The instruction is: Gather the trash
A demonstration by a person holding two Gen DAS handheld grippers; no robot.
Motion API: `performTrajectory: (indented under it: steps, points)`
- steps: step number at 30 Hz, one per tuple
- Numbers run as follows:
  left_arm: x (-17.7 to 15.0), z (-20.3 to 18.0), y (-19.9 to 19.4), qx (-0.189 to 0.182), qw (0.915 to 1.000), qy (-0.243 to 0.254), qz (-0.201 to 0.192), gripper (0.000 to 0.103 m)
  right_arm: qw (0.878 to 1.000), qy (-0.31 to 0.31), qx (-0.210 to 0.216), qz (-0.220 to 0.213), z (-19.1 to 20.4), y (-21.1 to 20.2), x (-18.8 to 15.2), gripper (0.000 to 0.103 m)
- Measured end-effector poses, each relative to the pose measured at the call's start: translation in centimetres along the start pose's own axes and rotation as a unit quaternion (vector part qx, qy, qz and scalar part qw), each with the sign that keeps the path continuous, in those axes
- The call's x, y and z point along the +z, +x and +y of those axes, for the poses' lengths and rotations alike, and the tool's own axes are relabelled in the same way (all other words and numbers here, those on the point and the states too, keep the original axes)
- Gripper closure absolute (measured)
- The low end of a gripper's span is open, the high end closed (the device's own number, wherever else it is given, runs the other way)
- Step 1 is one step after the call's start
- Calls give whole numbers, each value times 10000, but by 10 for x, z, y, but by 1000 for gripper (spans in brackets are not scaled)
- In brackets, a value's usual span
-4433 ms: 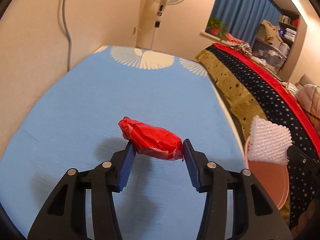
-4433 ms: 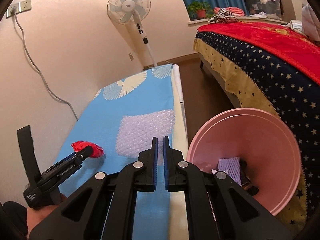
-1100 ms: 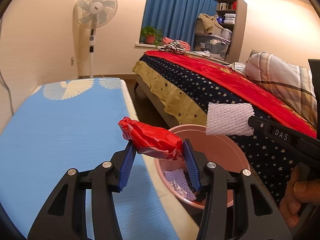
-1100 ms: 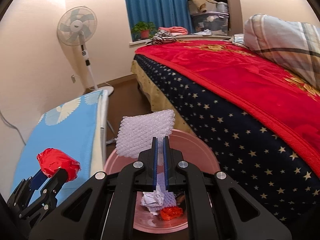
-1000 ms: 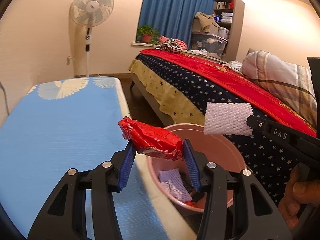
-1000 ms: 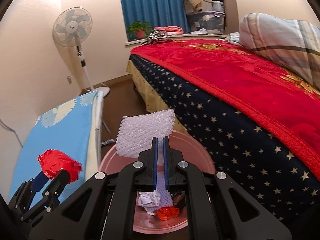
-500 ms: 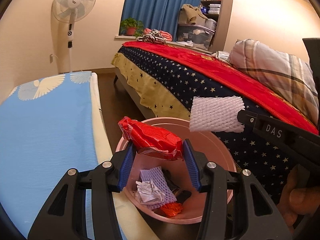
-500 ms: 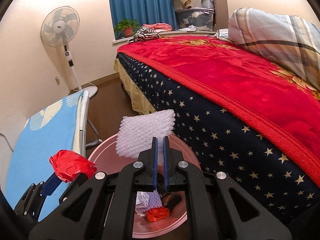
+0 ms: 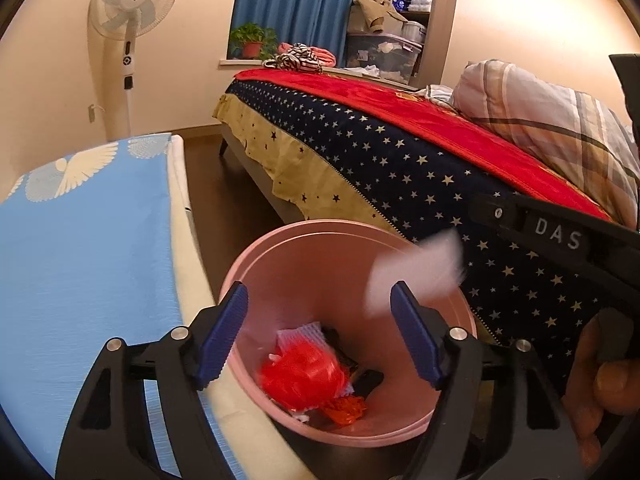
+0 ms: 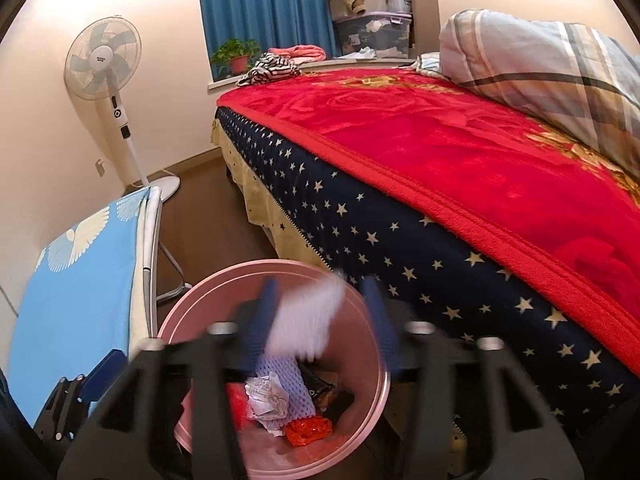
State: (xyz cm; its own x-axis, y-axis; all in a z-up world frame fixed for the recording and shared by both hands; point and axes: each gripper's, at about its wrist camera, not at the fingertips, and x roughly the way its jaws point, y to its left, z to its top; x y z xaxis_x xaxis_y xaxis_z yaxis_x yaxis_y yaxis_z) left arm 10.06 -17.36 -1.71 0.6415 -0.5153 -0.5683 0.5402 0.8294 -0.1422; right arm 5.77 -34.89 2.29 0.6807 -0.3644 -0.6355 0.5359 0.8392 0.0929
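A pink bin (image 9: pixel 304 248) (image 10: pixel 224 284) stands on the floor between the ironing board and the bed, with several scraps of trash inside. My left gripper (image 9: pixel 318 330) hangs over it, its jaws opening and nothing between them. The red wrapper (image 9: pixel 302 376) is a blur falling into the bin below. My right gripper (image 10: pixel 320 332) is also over the bin, jaws opening. The white foam sheet (image 10: pixel 306 326) (image 9: pixel 416 276) drops free between its blurred fingers, touching neither pad.
A blue ironing board (image 9: pixel 80 240) runs along the left. The bed (image 10: pixel 440 168) with a red blanket and starred cover fills the right. A standing fan (image 9: pixel 130 28) is by the far wall. A hand (image 9: pixel 604 376) holds the right gripper's handle.
Both grippers have gone from shut to open. The red wrapper left the left jaws and fell into the bin. The foam sheet slipped from the right jaws and is falling.
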Motion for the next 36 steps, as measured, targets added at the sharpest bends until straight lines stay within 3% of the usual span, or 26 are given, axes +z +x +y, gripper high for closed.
performTrajectory:
  steps: [4,6,9,13,20,26,36]
  points:
    - [2,6,-16,215,9997,-1,-113,24,9999,-65,110,-76,2,-10,1,36]
    - [2,13,-28,297,9994,-40,-196,22,9997,-68,229,-107,2,-18,1,19]
    - [3,22,-51,399,9985,-89,-353,16,9992,-92,318,-221,4,-33,1,7]
    - [1,31,-82,666,9959,-226,-565,8,9974,-164,644,-273,8,-52,-2,5]
    - [-16,46,-150,1465,9828,-513,-997,8,9923,-651,1033,-217,31,-83,-23,5]
    - [-41,65,-198,1864,9715,-1043,-1027,8,9872,-1015,1210,-237,52,-107,-45,5]
    - [-67,72,-229,2327,9610,-1188,-911,8,9772,-1503,1498,-122,76,-128,-82,5]
